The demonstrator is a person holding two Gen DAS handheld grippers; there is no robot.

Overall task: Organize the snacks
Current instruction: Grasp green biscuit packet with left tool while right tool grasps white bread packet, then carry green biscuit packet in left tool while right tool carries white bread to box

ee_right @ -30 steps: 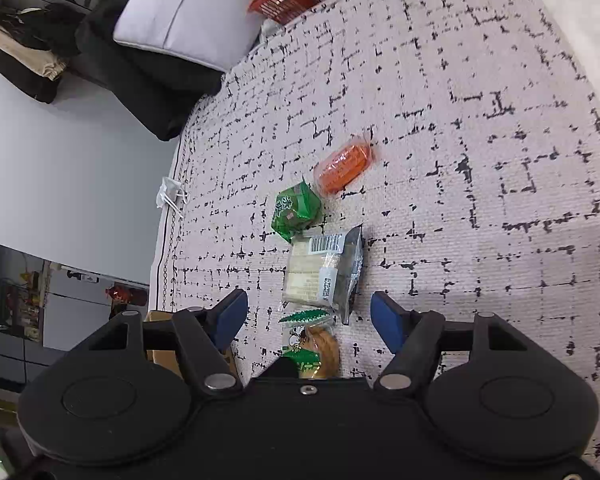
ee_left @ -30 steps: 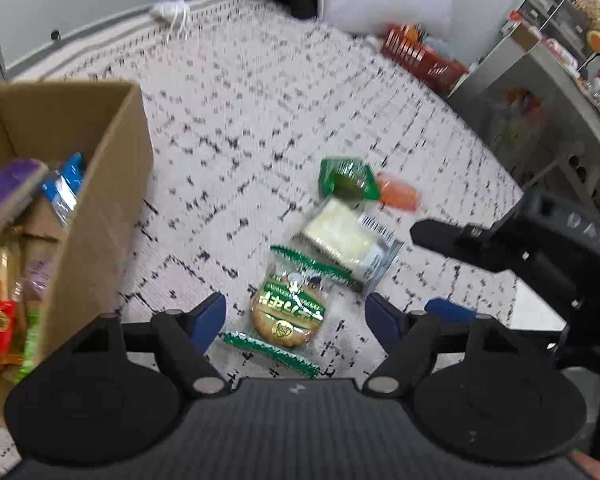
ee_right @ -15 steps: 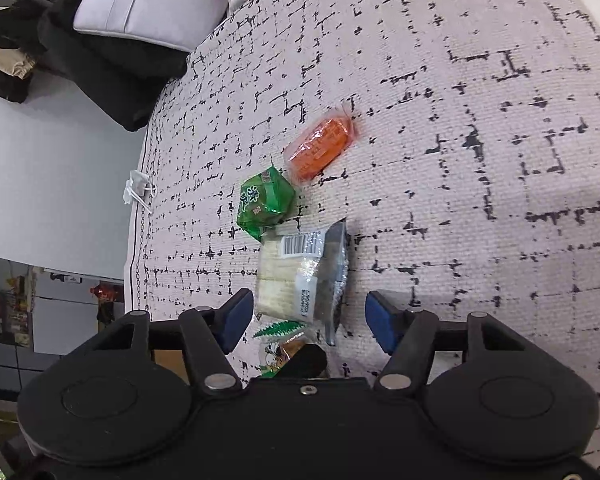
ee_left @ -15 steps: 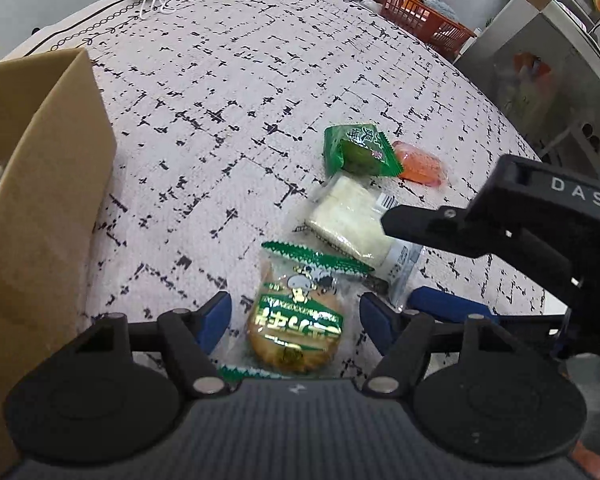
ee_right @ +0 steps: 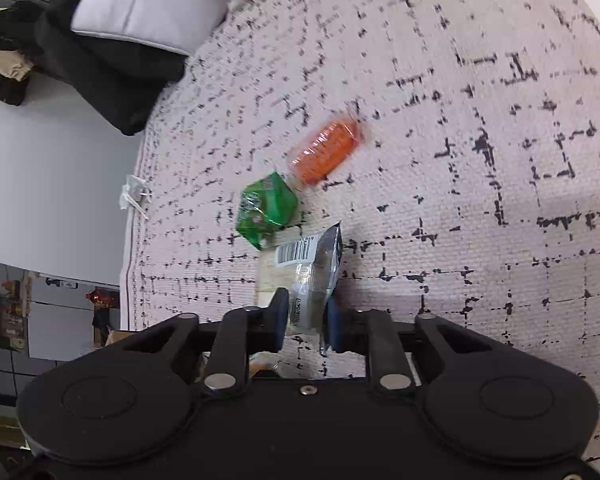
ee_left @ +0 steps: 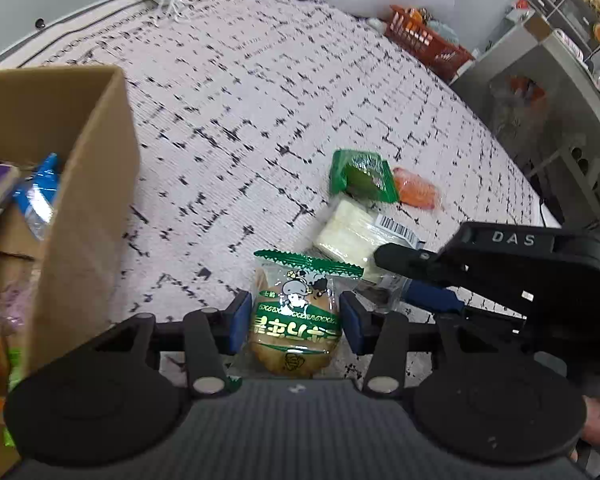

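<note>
Pale carpet [ee_left: 260, 92] with a broken black grid covers the floor, and the snacks not yet sorted lie on it. Closest in, a round cake in a clear wrapper with green ends [ee_left: 296, 320] sits between the blue pads of the left gripper [ee_left: 294, 322]; the pads press its sides, so the jaws look closed on it, though whether it is off the carpet I cannot tell. Just beside it lies a pale sandwich pack with a barcode [ee_right: 308, 268], and the right gripper [ee_right: 306, 324] has its pads pinched narrowly on that pack's near end. Beyond, a green packet [ee_right: 266, 210] touches the sandwich pack's far edge, and an orange packet [ee_right: 326, 152] lies just past the green one.

To the left stands a cardboard box [ee_left: 88, 184], open, with several wrapped snacks already inside, among them a blue-and-clear wrapper [ee_left: 40, 196].

By my reading the job is partway through: some snacks are boxed, two are in hand and ready to be carried across, and the green and orange packets remain untouched on the carpet.
</note>
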